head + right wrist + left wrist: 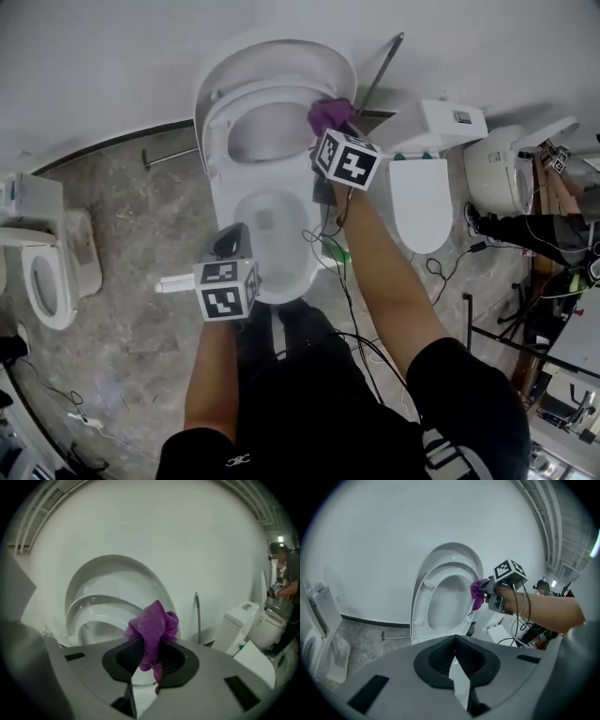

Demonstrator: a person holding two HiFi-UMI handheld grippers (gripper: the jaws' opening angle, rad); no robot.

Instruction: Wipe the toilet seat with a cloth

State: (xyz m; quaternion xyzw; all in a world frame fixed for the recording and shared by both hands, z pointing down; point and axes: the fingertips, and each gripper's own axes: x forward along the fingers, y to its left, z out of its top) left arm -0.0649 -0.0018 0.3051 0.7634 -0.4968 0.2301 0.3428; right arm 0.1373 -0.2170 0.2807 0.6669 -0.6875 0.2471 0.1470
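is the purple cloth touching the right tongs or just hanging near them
Touching. The right gripper view shows the right tongs shut on the purple cloth, with its folds pinched between them.

Count: 4 toilets: centre toilet (223, 187), left-edge toilet (49, 281), right toilet (420, 202), upper-right toilet (502, 169). 1 purple cloth (328, 113). 2 claws: left claw (232, 246), right claw (334, 127).

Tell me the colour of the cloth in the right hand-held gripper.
Purple. The cloth shows best in the right gripper view.
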